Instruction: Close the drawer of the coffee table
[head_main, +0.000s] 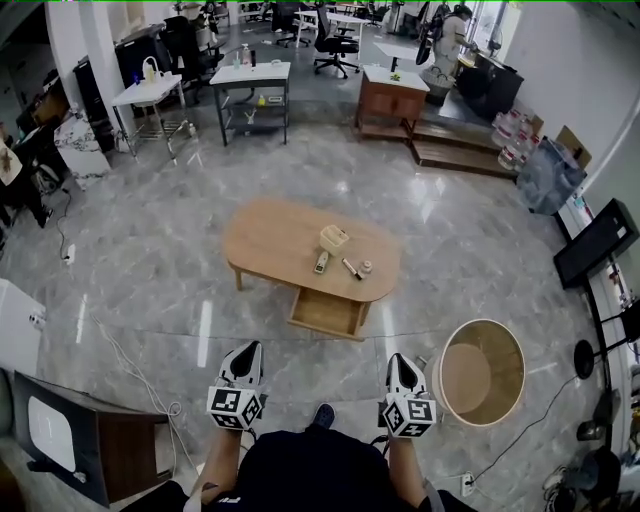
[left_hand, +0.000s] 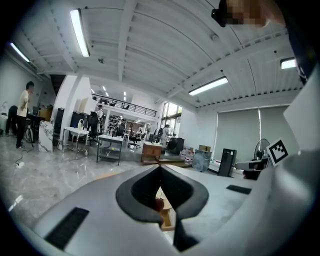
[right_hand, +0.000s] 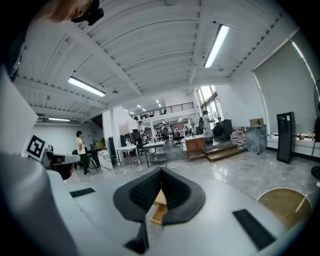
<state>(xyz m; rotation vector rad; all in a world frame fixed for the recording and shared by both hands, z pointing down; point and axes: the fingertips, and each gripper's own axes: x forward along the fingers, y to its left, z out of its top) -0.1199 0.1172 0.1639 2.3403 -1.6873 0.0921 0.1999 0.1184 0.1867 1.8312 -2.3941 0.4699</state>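
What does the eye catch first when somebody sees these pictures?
The oval wooden coffee table in the middle of the grey floor, its drawer pulled open on the near side. Nearer, the left gripper and right gripper point toward it, both shut and empty.

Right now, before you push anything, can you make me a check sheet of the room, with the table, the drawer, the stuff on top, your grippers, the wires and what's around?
Surface: oval wooden coffee table on a shiny grey floor.
Job's things: drawer pulled out toward the person; nothing seen inside.
Clutter: small basket, remote-like thing, dark stick and small round thing on the tabletop.
Grippers: left gripper and right gripper both shut, empty, short of the drawer.
Cables: white cable on the floor at left; thin cable at right.
Surroundings: round wooden tub at right, desks behind, a person far off.
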